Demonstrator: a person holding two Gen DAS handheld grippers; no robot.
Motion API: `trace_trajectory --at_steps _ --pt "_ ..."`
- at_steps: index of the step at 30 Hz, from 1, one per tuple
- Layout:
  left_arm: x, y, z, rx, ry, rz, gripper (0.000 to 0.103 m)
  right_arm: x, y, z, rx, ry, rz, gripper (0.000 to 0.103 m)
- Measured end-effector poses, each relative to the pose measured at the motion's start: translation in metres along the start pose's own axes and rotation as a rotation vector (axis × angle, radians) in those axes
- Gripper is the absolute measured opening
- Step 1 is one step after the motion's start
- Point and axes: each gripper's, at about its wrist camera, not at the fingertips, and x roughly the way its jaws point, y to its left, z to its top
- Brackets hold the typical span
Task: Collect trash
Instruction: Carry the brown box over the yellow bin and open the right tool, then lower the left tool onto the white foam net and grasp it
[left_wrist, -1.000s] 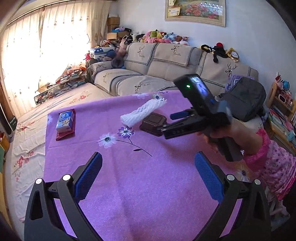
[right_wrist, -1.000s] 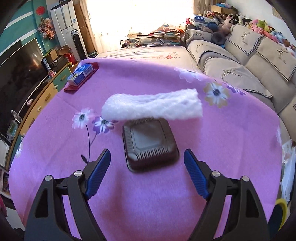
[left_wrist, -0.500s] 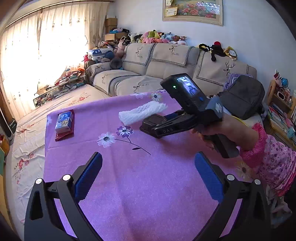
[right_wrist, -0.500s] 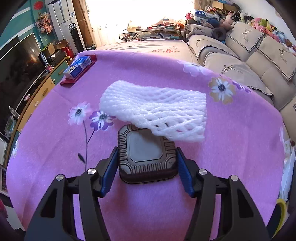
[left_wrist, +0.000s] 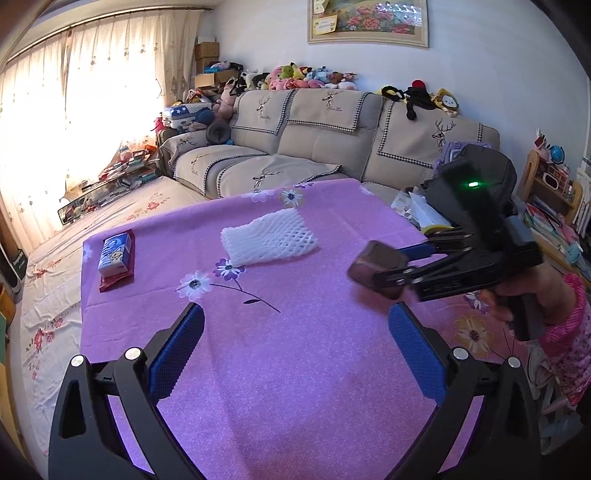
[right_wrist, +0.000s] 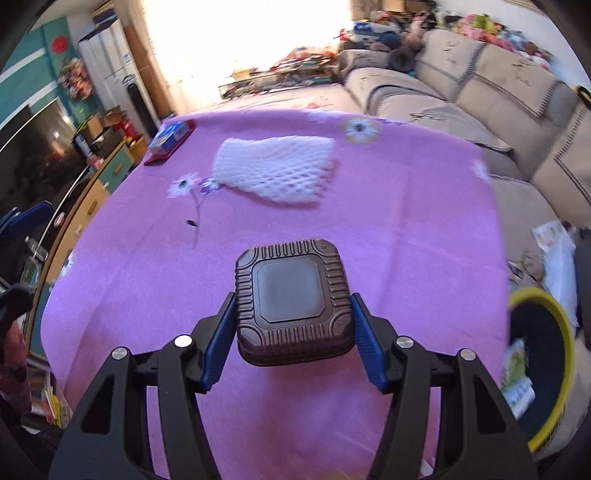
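My right gripper (right_wrist: 293, 332) is shut on a brown ribbed square plastic container (right_wrist: 293, 299), lifted above the purple tablecloth (right_wrist: 369, 229). The left wrist view shows that same container (left_wrist: 378, 267) held in the right gripper (left_wrist: 400, 264) off the table's right side. A white foam fruit net (left_wrist: 269, 240) lies flat mid-table, also in the right wrist view as the net (right_wrist: 275, 168). A blue packet on a red wrapper (left_wrist: 115, 258) rests at the left edge. My left gripper (left_wrist: 295, 350) hovers open over the near cloth, holding nothing.
A black bin with a yellow rim (right_wrist: 543, 369) sits low at the right of the table, with paper scraps inside. A beige sofa (left_wrist: 314, 147) runs behind the table. A TV and cabinet (right_wrist: 44, 166) stand to the left. A person's hand and pink sleeve (left_wrist: 565, 317) hold the right gripper.
The right gripper closed on the brown container, lifted it and carried it away from the foam net toward the table's right edge. The net stays on the cloth. The left gripper barely shifted.
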Motion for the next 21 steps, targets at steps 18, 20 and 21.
trace_trajectory --at_steps 18,20,21 --pt "0.036 -0.029 0.019 0.045 0.044 -0.08 0.098 -0.037 -0.235 -0.098 0.508 0.059 -0.389 0.072" --pt "0.045 -0.028 0.023 0.051 0.053 -0.086 0.098 -0.037 -0.235 -0.098 0.517 0.042 -0.395 0.072" --pt "0.048 -0.027 0.025 0.056 0.055 -0.088 0.098 -0.037 -0.235 -0.097 0.522 0.029 -0.384 0.072"
